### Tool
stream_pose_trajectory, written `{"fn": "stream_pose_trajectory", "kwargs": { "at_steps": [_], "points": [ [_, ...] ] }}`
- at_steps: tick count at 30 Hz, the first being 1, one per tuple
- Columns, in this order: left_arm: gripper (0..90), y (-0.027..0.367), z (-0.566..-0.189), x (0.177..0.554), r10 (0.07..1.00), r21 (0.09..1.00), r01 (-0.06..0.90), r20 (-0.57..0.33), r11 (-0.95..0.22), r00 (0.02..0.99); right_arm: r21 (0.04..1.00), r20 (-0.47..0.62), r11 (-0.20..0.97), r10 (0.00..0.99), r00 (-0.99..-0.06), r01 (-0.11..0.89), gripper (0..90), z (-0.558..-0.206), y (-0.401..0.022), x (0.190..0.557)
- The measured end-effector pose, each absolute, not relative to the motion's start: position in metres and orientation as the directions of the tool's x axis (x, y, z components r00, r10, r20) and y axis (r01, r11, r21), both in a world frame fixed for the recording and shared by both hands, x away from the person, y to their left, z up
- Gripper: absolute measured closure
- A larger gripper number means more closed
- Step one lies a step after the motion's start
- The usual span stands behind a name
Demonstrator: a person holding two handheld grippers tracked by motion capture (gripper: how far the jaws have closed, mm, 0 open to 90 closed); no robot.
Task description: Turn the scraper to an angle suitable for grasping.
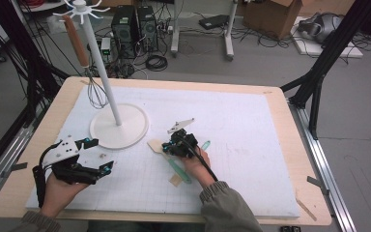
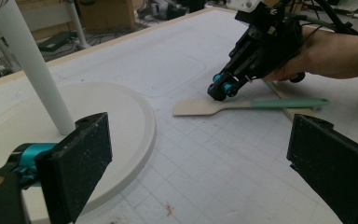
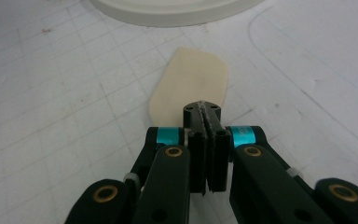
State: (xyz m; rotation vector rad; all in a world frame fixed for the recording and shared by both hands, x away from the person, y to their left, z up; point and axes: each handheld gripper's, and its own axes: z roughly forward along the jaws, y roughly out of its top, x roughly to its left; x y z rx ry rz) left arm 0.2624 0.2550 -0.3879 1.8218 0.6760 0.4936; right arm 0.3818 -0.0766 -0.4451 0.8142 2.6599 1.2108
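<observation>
White gridded bench (image 1: 251, 145): right claw (image 3: 206, 114) pinched shut at spatula (image 2: 223, 105) neck, probably gripping it, blade flat just ahead; left claw (image 2: 200, 158) wide open, empty; whisk (image 1: 94, 87) hung on rack (image 1: 118, 126), spatula not yet.

Pale wooden desk (image 1: 290, 145), topped by a white gridded mat (image 1: 251, 145) reaching almost to every edge. On the mat, toward the far left: a round white stand base (image 1: 125, 133), its pole upright. Just beside that base, nearer the middle: a spatula (image 2: 205, 106) lying flat, cream blade toward the base, teal handle pointing away. Under the handle, a thin wooden strip (image 1: 175, 180), flat on the mat.
</observation>
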Motion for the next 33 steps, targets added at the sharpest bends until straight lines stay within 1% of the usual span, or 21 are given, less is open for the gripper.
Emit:
{"fn": "stream_pose_trajectory", "kwargs": {
  "at_steps": [11,24,30,33],
  "points": [
    [7.0,0.255,-0.388,0.262,0.659,0.944,0.209,0.012,-0.255,0.752,0.719,0.125,0.569,0.458,-0.880,0.398,89.2,-0.445,-0.061,0.374],
    [7.0,0.255,-0.387,0.261,0.660,0.945,0.208,0.011,-0.253,0.752,0.714,0.135,0.581,0.431,-0.892,0.389,89.1,-0.443,-0.060,0.372],
    [7.0,0.256,-0.387,0.261,0.660,0.945,0.205,0.015,-0.255,0.751,0.728,0.130,0.569,0.432,-0.892,0.382,87.0,-0.438,-0.064,0.372],
    [7.0,0.256,-0.387,0.260,0.661,0.945,0.208,0.011,-0.252,0.750,0.733,0.136,0.561,0.434,-0.891,0.385,84.5,-0.435,-0.067,0.371]
  ]
}}
